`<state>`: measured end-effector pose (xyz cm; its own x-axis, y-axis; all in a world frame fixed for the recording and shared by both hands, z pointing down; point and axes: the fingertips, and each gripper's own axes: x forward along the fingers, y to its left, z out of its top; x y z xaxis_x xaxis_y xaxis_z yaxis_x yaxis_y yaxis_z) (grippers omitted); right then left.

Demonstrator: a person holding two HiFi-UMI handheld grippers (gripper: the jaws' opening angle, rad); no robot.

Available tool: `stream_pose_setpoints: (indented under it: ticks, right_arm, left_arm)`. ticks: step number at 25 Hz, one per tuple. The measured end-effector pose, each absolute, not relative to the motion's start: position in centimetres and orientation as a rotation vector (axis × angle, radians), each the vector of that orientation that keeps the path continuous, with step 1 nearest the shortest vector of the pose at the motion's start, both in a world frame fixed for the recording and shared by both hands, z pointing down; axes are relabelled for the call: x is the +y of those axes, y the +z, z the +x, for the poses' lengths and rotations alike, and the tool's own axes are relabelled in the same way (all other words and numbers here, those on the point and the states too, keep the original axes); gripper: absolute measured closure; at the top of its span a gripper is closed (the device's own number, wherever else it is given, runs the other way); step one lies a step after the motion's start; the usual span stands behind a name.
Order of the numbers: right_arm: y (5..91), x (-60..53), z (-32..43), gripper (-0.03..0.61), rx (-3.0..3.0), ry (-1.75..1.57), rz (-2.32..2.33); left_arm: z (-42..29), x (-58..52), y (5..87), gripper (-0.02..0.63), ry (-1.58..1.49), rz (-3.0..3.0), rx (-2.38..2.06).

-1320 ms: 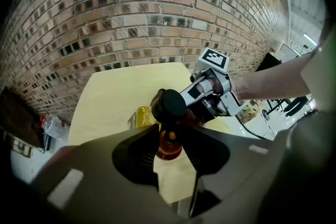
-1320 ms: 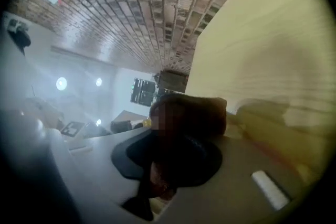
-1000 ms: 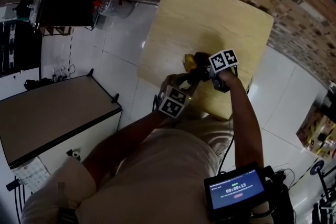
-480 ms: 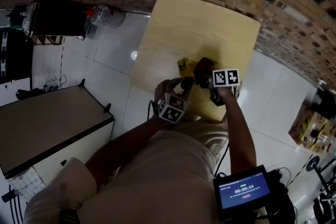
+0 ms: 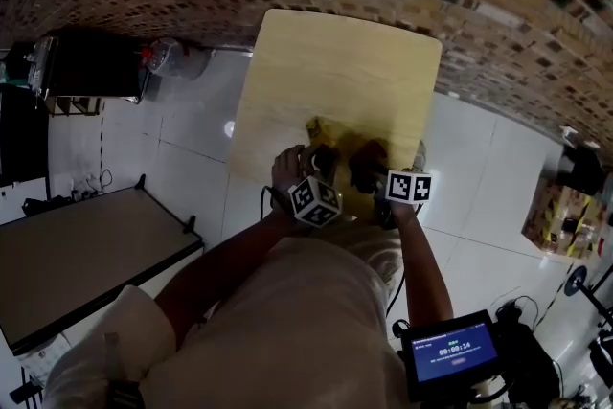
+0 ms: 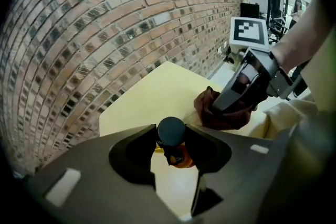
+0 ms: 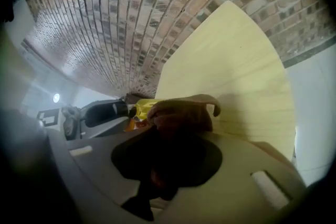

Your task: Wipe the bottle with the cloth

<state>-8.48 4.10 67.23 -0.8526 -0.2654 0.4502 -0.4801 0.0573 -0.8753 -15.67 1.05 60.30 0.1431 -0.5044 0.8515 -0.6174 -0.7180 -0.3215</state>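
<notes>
The bottle (image 6: pixel 171 132), yellow-bodied with a dark cap and an orange label, sits low in the middle of the left gripper view, over the near end of the pale wooden table (image 6: pixel 149 93); its cap points up at the camera. The left gripper (image 6: pixel 173 139) reaches over it from above, probably so the neck end is steadied while the body stays bare for wiping; its jaws are opening, with the cap between them and a pad close on each side, so it seems to be letting go. Whether the bottle's base rests on the table I cannot tell.

The right gripper (image 7: pixel 176 136) is clamped on a bunched brown cloth (image 7: pixel 181 115), which bulges out past the jaw tips; that leaves a soft pad in front for rubbing. In its view the cloth lies just beside the yellow body, at centre left of the frame; whether they touch is unclear.

In the head view both grippers meet at lower centre, at the table's near edge; the forearms run up from the bottom of the frame and converge, the left hand (image 5: pixel 287 170) and its marker cube just left of the right one.
</notes>
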Motion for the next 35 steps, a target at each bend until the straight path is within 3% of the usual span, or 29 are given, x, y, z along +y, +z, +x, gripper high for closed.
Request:
stream_pose_setpoints:
  ticks: [10, 15, 20, 24, 35]
  right_arm:
    - [62.5, 2.1, -3.5, 0.492, -2.320, 1.813, 0.967]
    - [57.9, -0.6, -5.7, 0.492, -2.533, 1.588, 0.851]
    - [54.1, -2.0, -10.5, 0.492, -2.674, 1.439, 0.661]
    - [56.9, -2.0, -12.9, 0.492, -2.610, 1.438, 0.603]
    - [72.8, -3.4, -9.4, 0.494, -2.130, 1.345, 0.843]
  left_arm:
    - [-14.9, 0.3, 57.9, 0.431, 1.302, 2.358, -0.999]
    - [-14.0, 0.5, 57.7, 0.434, 1.135, 2.357, -0.825]
    - [-13.5, 0.7, 57.6, 0.436, 1.237, 2.394, -0.747]
    - [-12.8, 0.8, 57.5, 0.436, 1.284, 2.419, -0.719]
    - [-11.1, 0.3, 57.6, 0.436, 1.283, 2.433, -0.711]
